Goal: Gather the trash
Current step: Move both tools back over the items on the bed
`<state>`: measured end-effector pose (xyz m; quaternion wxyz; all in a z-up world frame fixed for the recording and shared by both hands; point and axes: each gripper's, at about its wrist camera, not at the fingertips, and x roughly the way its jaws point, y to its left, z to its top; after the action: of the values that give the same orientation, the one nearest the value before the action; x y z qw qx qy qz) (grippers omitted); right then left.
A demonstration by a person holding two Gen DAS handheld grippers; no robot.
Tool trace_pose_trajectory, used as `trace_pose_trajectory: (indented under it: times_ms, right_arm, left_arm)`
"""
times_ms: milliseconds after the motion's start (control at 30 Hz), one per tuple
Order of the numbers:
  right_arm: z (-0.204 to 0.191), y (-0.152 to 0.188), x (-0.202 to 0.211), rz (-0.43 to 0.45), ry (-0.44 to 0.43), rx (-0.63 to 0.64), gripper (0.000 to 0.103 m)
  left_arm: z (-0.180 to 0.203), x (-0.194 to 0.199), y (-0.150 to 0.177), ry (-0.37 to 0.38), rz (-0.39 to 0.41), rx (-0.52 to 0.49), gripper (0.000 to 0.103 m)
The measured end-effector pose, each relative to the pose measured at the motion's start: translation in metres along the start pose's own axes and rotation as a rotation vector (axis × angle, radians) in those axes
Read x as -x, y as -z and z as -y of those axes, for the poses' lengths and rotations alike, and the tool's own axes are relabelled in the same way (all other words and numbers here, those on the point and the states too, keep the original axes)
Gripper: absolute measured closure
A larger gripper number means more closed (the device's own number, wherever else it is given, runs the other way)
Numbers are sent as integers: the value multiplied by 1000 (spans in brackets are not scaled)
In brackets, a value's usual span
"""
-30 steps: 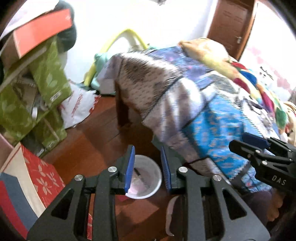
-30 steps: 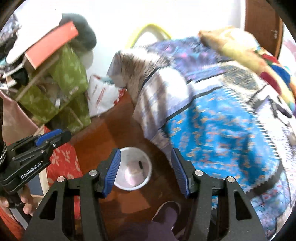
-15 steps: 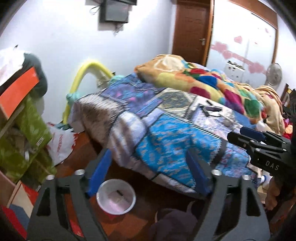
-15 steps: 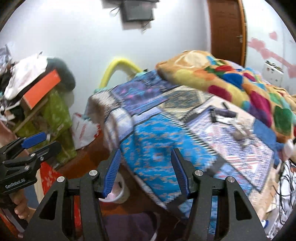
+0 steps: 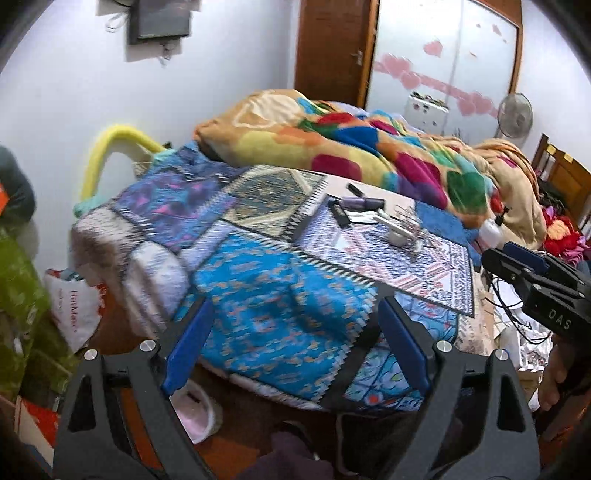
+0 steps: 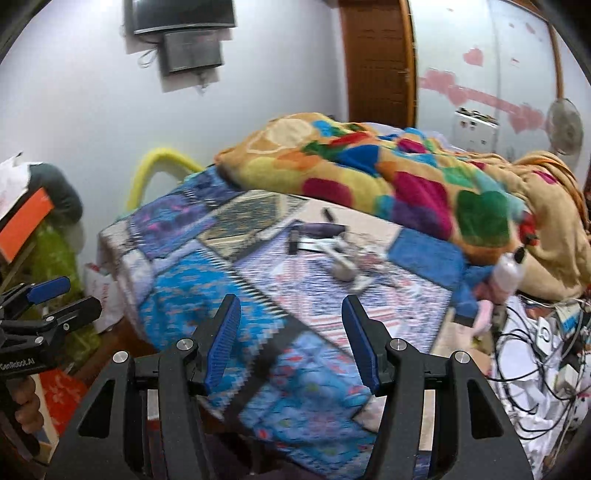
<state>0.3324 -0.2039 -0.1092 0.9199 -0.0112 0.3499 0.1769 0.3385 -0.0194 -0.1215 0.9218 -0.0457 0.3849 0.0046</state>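
Both tools, left [image 5: 295, 343] and right [image 6: 291, 339], gape empty; the bed's [image 5: 280, 310] litter [image 5: 373, 218] blurs, perhaps wrappers.

a white wall [image 5: 74, 85] carried a dark mounted screen [image 6: 183, 14] with a box under it. a brown wooden door [image 5: 332, 51] stood beside a pale wardrobe [image 5: 443, 55] with pink heart stickers. a bed [image 5: 280, 288] under a patchwork cover filled the middle, a bright blanket [image 5: 362, 147] heaped along its far edge. the floor [image 5: 221, 454] was reddish-brown wood.
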Motion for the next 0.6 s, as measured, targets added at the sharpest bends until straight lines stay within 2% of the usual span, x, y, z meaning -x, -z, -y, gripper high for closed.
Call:
trace_pose_trajectory:
  times_ms: [133, 300, 600]
  right_arm:
    - [32, 0, -9, -12, 42, -27, 50]
    - [65, 1, -27, -44, 67, -55, 50]
    - [109, 1, -85, -143, 37, -161, 50]
  left_arm:
    - [24, -34, -15, 58, -23, -13, 13]
    - [50, -78, -29, 82, -60, -39, 13]
    - [78, -152, -44, 94, -98, -86, 13]
